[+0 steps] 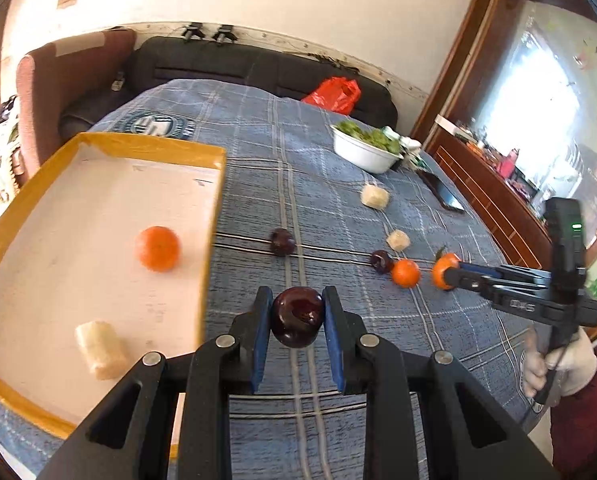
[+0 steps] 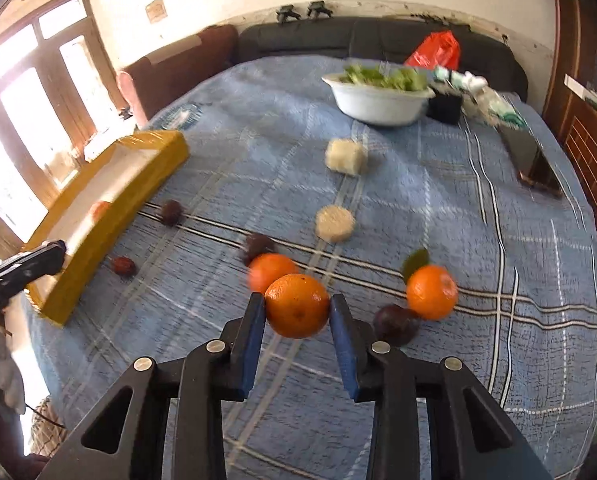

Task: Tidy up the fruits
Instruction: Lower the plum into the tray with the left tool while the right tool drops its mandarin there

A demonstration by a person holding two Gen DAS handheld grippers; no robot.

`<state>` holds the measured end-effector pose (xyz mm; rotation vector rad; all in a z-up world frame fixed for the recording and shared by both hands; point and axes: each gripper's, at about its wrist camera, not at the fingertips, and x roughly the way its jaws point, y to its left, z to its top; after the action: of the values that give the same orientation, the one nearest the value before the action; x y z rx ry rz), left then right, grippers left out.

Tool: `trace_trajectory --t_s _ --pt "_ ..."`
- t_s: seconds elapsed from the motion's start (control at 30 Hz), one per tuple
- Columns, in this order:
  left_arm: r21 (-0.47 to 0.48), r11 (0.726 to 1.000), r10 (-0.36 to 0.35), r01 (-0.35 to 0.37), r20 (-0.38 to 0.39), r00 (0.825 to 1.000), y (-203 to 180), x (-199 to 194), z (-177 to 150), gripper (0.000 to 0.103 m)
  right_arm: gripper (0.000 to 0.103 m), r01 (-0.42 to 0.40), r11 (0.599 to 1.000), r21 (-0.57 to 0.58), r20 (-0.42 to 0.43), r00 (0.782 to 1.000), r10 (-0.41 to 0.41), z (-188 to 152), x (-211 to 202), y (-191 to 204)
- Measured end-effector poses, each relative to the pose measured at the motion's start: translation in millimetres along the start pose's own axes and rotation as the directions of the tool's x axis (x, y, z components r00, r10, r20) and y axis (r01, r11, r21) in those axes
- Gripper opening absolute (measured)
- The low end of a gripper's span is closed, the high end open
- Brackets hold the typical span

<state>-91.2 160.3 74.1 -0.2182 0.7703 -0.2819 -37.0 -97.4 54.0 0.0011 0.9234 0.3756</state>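
The left gripper (image 1: 297, 320) is clamped on a dark plum (image 1: 297, 317), both blue pads pressing its sides, the fruit lifted clear of the blue checked cloth (image 1: 338, 360). Just to its left lies the yellow-rimmed tray (image 1: 214, 208) — inside it a pale peeled chunk (image 1: 100, 350) near the front and an orange (image 1: 157, 248) further in.

The right gripper (image 2: 297, 310) holds an orange of its own (image 2: 297, 306) between its pads, raised off the cloth. In the left view that gripper is seen from the side, a white-gloved hand (image 1: 554, 364) on its handle.

Close behind the held orange sit a second orange (image 2: 268, 270) and, to the right, a leafed one (image 2: 431, 292) with a plum (image 2: 394, 324) touching it. Another plum (image 2: 258, 246) lies behind the second orange; two more (image 2: 124, 266) (image 2: 171, 212) lie nearer the tray.

Further back — two pale chunks (image 2: 334, 224) (image 2: 345, 156), apart from each other. At the far side stand a white bowl of greens (image 2: 378, 100), a phone (image 2: 532, 162) and a red bag (image 2: 434, 52) on the dark sofa (image 2: 338, 40).
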Motion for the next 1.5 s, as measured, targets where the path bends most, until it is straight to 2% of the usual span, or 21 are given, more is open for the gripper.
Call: trace_trajectory --t_s 0.2,0.3,0.43,0.53,0.7,0.8,0.93,1.0,1.07,1.17,1.27,1.5 --pt "-0.067 0.993 0.099 -0.096 0.044 0.994 41 -25 0 0.024 0.036 -0.112 0.99 -0.082 0.042 0.992 0.116 21 -14 71" --pt "-0.107 0.979 0.183 -0.176 0.055 0.982 71 -37 2 0.025 0.036 -0.196 0.975 -0.101 0.03 0.979 0.2 26 -6 110" --pt "-0.169 0.944 0.293 -0.283 0.041 0.955 113 -49 5 0.025 0.037 -0.3 0.943 -0.141 -0.017 0.953 0.301 32 14 165" --pt "-0.191 0.925 0.338 -0.328 0.02 0.941 136 -48 7 0.025 0.037 -0.325 0.925 -0.197 -0.055 0.945 0.321 32 32 205" --pt "-0.21 0.91 0.361 -0.358 -0.026 0.932 159 -35 4 0.025 0.037 -0.333 0.91 -0.246 -0.12 0.942 0.312 26 67 248" --pt "-0.221 0.905 0.363 -0.363 -0.04 0.931 166 -30 1 0.025 0.037 -0.327 0.91 -0.256 -0.15 0.943 0.296 22 81 260" --pt "-0.24 0.898 0.367 -0.367 -0.048 0.929 172 -30 -2 0.026 0.038 -0.316 0.913 -0.259 -0.144 0.947 0.287 22 86 263" --pt "-0.25 0.897 0.366 -0.365 -0.046 0.93 172 -33 -2 0.033 0.038 -0.304 0.914 -0.269 -0.138 0.951 0.276 21 85 263" --pt "-0.256 0.892 0.377 -0.373 -0.037 0.925 170 -37 -2 0.049 0.039 -0.264 0.921 -0.287 -0.129 0.963 0.236 20 86 263" --pt "-0.262 0.887 0.39 -0.38 -0.016 0.921 163 -46 -2 0.058 0.039 -0.24 0.925 -0.295 -0.135 0.969 0.209 20 92 265" --pt "-0.256 0.882 0.41 -0.397 -0.002 0.912 154 -52 0 0.067 0.04 -0.251 0.923 -0.293 -0.127 0.967 0.223 20 89 265" --pt "-0.236 0.889 0.409 -0.393 0.021 0.912 132 -63 1 0.07 0.044 -0.237 0.919 -0.315 -0.055 0.971 0.231 18 59 261"
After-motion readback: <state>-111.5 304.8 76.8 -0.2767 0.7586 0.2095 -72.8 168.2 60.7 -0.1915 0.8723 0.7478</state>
